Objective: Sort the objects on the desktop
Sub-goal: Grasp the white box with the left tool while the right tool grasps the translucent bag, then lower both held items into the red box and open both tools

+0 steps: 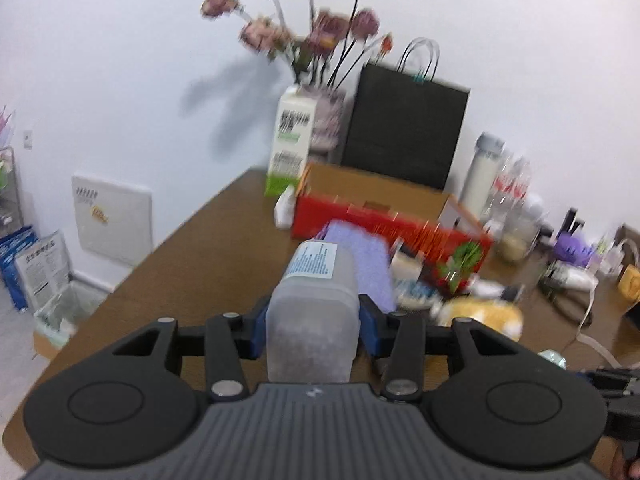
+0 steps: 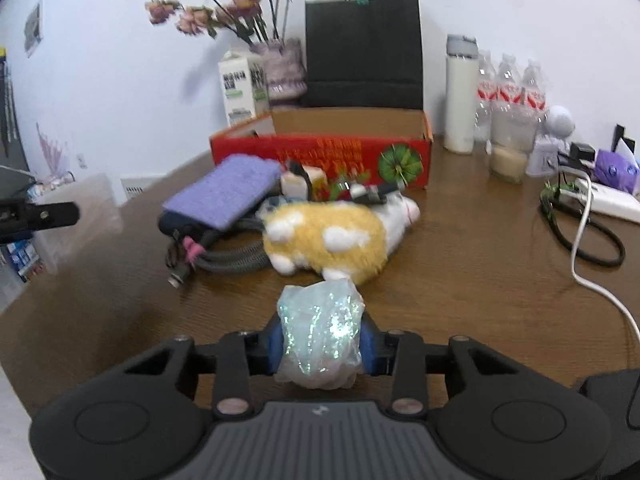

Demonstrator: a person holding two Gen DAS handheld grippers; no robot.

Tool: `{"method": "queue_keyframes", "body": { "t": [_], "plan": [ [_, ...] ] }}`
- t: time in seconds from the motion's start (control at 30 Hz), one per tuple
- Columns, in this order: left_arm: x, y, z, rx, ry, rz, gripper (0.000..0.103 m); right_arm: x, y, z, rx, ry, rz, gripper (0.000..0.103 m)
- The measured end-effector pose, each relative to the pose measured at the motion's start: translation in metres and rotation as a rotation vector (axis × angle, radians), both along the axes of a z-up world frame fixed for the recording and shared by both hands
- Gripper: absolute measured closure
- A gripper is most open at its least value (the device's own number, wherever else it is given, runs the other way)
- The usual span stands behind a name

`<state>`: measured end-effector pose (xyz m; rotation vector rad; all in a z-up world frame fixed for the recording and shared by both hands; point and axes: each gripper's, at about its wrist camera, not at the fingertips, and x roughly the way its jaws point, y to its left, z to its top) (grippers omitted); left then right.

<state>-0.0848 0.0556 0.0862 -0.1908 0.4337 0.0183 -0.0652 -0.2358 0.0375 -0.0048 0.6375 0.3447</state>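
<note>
The table [image 2: 460,248] is seen as brown wood-grain with a low sheen. The container [image 1: 316,300] is frosted, translucent plastic — matt. The packet [image 2: 320,332] is crinkled, iridescent film — glossy. The toy [image 2: 332,240] is fuzzy plush.

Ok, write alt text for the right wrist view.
The right gripper clamps a crinkly iridescent packet above a brown wooden table. Just beyond lie a yellow and white plush toy, a purple pouch on cables, and an open red cardboard box before a black paper bag.
</note>
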Motion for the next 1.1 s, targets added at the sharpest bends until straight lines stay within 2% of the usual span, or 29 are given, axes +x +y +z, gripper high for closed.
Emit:
{"method": "queue_keyframes", "body": {
  "t": [0.1,0.17,0.3,0.4,0.47,0.53,0.6,0.67,0.73,0.8,0.93,1.0,1.03,1.1],
  "plan": [
    [0.017,-0.005,0.024,0.026,-0.076,-0.041,0.058,0.0,-0.002,0.03,0.073,-0.079,0.026,0.068],
    [0.042,-0.009,0.036,0.047,-0.116,-0.069,0.058,0.011,-0.001,0.054,0.114,-0.122,0.034,0.068],
    [0.128,-0.017,0.052,0.042,-0.066,-0.116,0.058,0.064,0.01,0.099,0.14,-0.187,0.037,0.067],
    [0.204,-0.02,0.059,0.024,0.001,-0.139,0.058,0.128,0.029,0.126,0.116,-0.2,0.075,0.066],
    [0.252,-0.012,0.053,-0.053,0.056,-0.108,0.058,0.188,0.047,0.135,0.088,-0.164,0.101,0.066],
    [0.298,-0.006,0.043,-0.082,0.102,-0.087,0.058,0.247,0.063,0.131,0.066,-0.089,0.095,0.066],
    [0.339,-0.006,0.031,-0.072,0.127,-0.067,0.058,0.308,0.079,0.119,0.06,0.016,0.099,0.066],
    [0.38,-0.005,0.011,-0.062,0.197,-0.023,0.058,0.364,0.092,0.102,0.057,0.12,0.092,0.066],
    [0.407,-0.002,-0.005,-0.078,0.259,0.008,0.058,0.413,0.096,0.081,0.115,0.237,0.056,0.066],
    [0.423,-0.002,-0.013,-0.07,0.264,0.001,0.058,0.447,0.096,0.061,0.195,0.33,0.021,0.066],
    [0.441,-0.01,-0.026,0.011,0.247,-0.006,0.056,0.482,0.108,0.03,0.243,0.393,-0.014,0.066],
    [0.449,-0.012,-0.033,0.022,0.282,-0.023,0.044,0.493,0.115,0.019,0.234,0.402,-0.035,0.065],
    [0.452,-0.011,-0.036,0.018,0.3,-0.032,0.042,0.498,0.118,0.014,0.225,0.403,-0.045,0.064],
    [0.455,-0.009,-0.04,-0.012,0.316,-0.037,0.03,0.501,0.124,0.007,0.226,0.396,-0.046,0.059]
  ]
}}
